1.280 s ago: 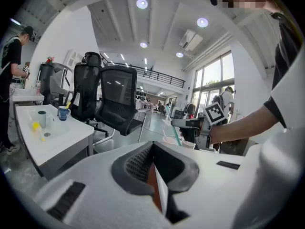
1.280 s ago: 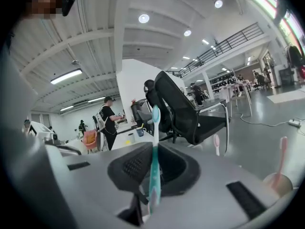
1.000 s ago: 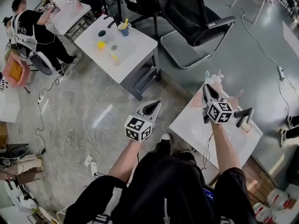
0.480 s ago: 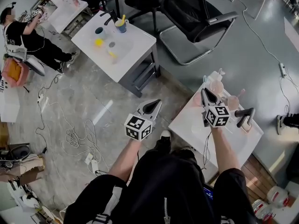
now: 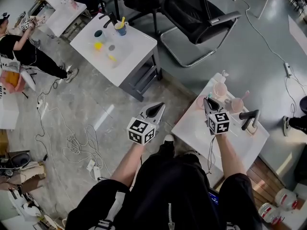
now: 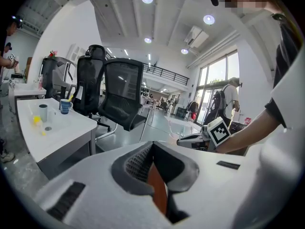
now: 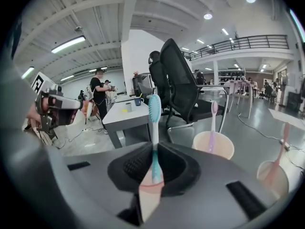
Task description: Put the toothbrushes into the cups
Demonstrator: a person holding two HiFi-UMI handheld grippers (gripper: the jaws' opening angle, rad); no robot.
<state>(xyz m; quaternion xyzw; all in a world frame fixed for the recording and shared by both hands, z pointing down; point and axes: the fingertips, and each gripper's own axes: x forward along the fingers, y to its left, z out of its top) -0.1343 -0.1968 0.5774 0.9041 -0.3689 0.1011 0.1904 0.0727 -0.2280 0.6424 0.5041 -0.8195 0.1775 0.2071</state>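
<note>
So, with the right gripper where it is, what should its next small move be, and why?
Probably ease the handle down into the pink cup by its tip, then open. The right gripper is shut on the teal toothbrush, head up; the two farther cups already hold brushes.

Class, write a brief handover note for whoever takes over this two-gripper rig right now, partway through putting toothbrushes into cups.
Left gripper: shut, empty, over the floor left of the white table.
Right gripper: shut on the teal-and-white plastic toothbrush, bristles up, above the table.
Done: one round pink plastic cup holds a purple toothbrush; the right-edge pink cup holds a pink toothbrush.
Left: lower the teal-and-white toothbrush into a cup. What looks like a third pink cup sits just left of the right gripper in the head view; contents unclear.
</note>
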